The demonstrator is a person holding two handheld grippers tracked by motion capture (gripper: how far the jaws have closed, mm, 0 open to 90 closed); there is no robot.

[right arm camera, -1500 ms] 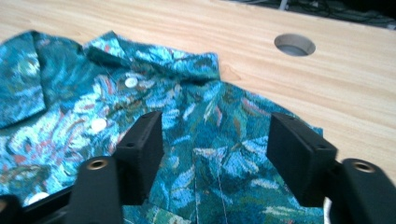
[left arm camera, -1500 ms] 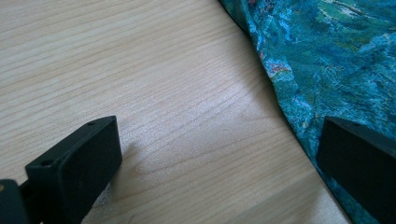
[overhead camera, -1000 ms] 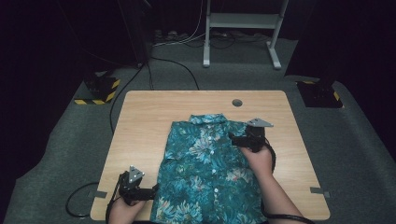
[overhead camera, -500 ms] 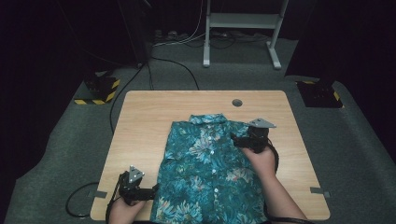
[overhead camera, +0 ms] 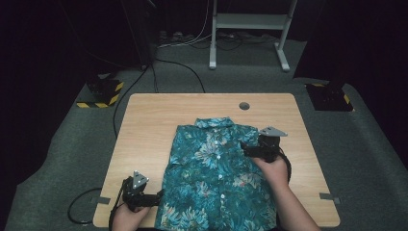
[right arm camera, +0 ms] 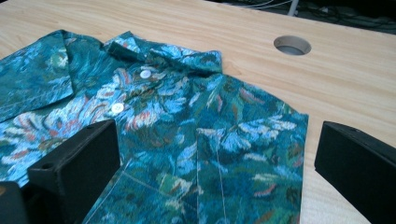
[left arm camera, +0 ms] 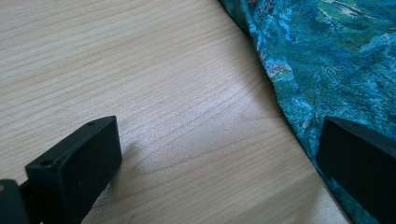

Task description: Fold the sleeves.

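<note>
Dark floor surrounds a light wooden table; a round cable hole sits near its far edge, at about 12 o'clock from the table's middle, and a white metal stand rises beyond at 12 o'clock; two black-and-yellow striped blocks lie on the floor, one at 10 o'clock and one at 2 o'clock.

Spread flat on the table lies a teal flowered shirt, buttoned down the front, collar toward 12 o'clock and hem toward 6 o'clock at the near edge; it fills the middle and near part of the table, with bare wood at 9 o'clock and 3 o'clock of it.

At 7 o'clock, the left gripper is held low at the near left corner, just beside the shirt's lower left edge; in the left gripper view its jaws stand wide apart, one over bare wood, the other over the cloth's edge, clamped on nothing.

At 2 o'clock of the shirt's middle, the right gripper hovers over the right shoulder and sleeve; in the right gripper view its jaws are likewise wide apart, spanning the folded sleeve, with the collar and two white buttons ahead; whether the jaws touch the cloth I cannot tell.
</note>
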